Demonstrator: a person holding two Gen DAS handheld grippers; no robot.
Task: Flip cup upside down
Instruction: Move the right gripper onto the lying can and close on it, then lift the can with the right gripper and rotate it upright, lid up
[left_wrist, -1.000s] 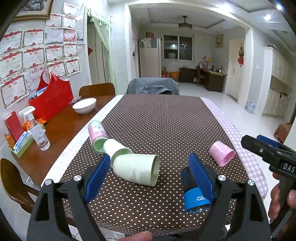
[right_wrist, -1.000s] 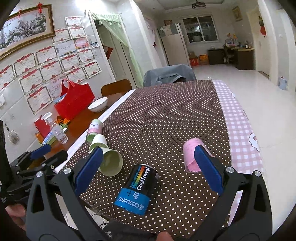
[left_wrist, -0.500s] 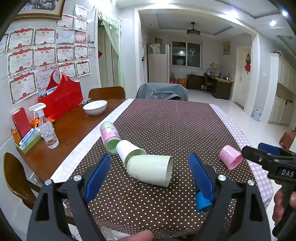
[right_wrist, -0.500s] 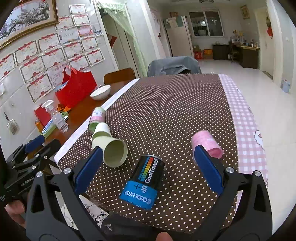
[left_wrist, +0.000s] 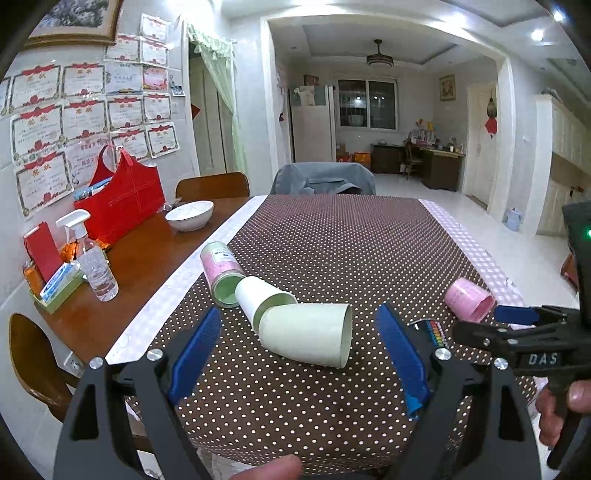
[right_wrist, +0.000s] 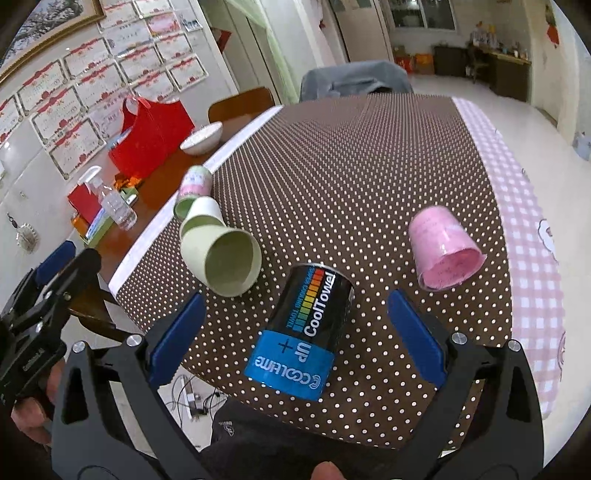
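Several cups lie on their sides on the brown dotted tablecloth (left_wrist: 332, 236). A large pale green cup (left_wrist: 306, 338) lies just ahead of my open, empty left gripper (left_wrist: 299, 354), its mouth to the right; it also shows in the right wrist view (right_wrist: 225, 260). A smaller white cup (left_wrist: 258, 295) and a pink-labelled cup (left_wrist: 221, 266) lie behind it. A black and blue "CoolTowel" can-shaped cup (right_wrist: 304, 328) lies between the fingers of my open right gripper (right_wrist: 295, 336), not gripped. A pink cup (right_wrist: 441, 253) lies to the right.
A red bag (left_wrist: 118, 199), a white bowl (left_wrist: 189, 215), a spray bottle (left_wrist: 92, 258) and small boxes stand on the bare wooden table at the left. Chairs stand at the far end and the left. The table's near edge is just below both grippers.
Both grippers have drawn back and risen a little. The green cup now lies ahead of the left fingers, and the black can sits between the right fingers. No cup has moved.
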